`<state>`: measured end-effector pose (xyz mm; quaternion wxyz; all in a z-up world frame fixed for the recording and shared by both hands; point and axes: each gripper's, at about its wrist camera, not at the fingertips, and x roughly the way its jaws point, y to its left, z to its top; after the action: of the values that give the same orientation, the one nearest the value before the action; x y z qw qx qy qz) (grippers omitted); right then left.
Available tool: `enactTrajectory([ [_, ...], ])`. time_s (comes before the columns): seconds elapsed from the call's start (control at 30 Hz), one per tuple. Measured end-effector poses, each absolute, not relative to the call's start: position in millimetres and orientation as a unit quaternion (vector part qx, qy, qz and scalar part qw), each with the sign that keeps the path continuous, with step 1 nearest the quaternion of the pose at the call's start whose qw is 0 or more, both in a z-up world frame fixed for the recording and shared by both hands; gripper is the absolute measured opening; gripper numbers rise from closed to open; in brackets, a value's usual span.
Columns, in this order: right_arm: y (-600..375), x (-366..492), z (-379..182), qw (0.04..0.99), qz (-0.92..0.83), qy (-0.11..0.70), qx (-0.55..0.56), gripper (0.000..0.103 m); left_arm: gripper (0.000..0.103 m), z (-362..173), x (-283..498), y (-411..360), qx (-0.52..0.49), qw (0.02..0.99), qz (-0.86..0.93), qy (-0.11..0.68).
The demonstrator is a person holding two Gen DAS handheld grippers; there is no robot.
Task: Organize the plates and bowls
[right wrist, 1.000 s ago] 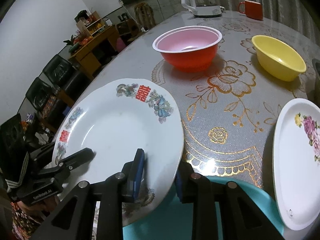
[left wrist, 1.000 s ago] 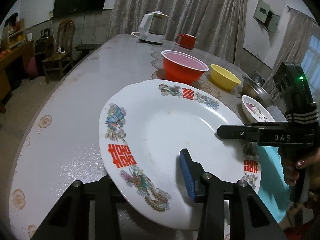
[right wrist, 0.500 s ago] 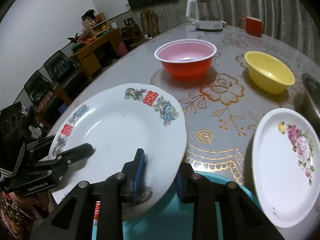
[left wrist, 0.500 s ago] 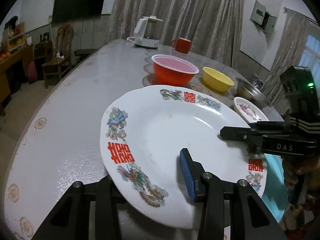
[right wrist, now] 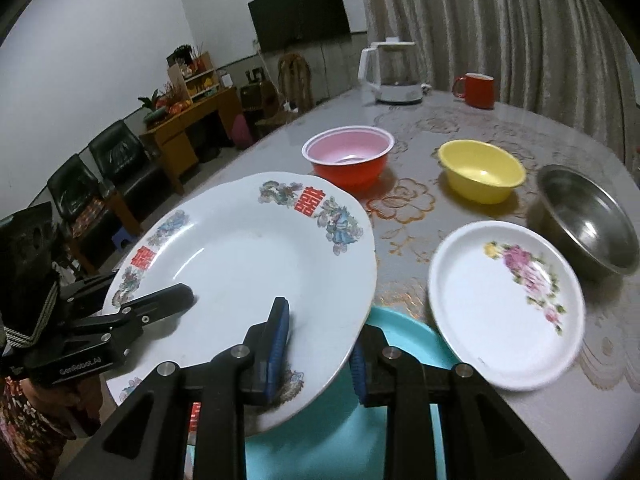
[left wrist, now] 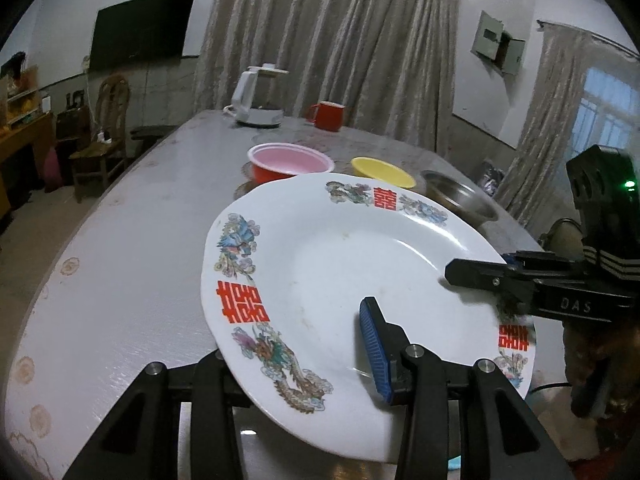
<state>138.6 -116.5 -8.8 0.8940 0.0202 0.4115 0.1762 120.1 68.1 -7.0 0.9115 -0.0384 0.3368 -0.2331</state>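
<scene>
**Both claws carry the big wedding plate clear of the table**

Left wrist view: the large white porcelain plate with red double-happiness characters and dragon-and-phoenix prints (left wrist: pixel 360 280) is tilted, its near rim low and its far rim raised toward the pink-lined red plastic bowl (left wrist: pixel 289 162) and the small yellow plastic bowl (left wrist: pixel 382 172) behind it. It seems held at two rim points because it is wide and slippery, and one pinch would let it swing. The left gripper (left wrist: pixel 296 364) is narrowly parted and clamped on the plate's near rim, the blue-padded finger on the top face and the other finger under it. At the plate's right edge the right gripper (left wrist: pixel 476 276) also bites the rim.

Right wrist view: the plate hangs above the table's near edge, over a teal plastic tray (right wrist: pixel 340 420) and left of the smaller white rose-printed plate (right wrist: pixel 506 304) and the steel bowl (right wrist: pixel 586 220). The right gripper (right wrist: pixel 320 352) is nearly closed, one blue pad on the plate's top face and the other below the rim. Left of the plate, the left gripper (right wrist: pixel 160 300) grips the opposite rim
</scene>
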Motion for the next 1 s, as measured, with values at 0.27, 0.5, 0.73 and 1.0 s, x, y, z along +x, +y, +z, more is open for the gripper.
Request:
enactTrajectory([
  [0.27, -141, 82, 8, 0.904, 0.160, 0.393, 0.043, 0.027, 0.043, 3, 87, 45, -0.042, 0.908, -0.270, 0.319],
  [0.5, -154, 50, 5, 0.902, 0.151, 0.398, 0.064, 0.027, 0.043, 1, 67, 28, -0.042, 0.900, -0.291, 0.321],
  [0.73, -164, 28, -1, 0.902, 0.141, 0.401, 0.077, 0.027, 0.043, -3, 51, 14, -0.036, 0.894, -0.307, 0.326],
  [1.0, -170, 15, -5, 0.902, 0.132, 0.403, 0.084, 0.027, 0.043, -9, 42, 13, -0.033, 0.889, -0.311, 0.334],
])
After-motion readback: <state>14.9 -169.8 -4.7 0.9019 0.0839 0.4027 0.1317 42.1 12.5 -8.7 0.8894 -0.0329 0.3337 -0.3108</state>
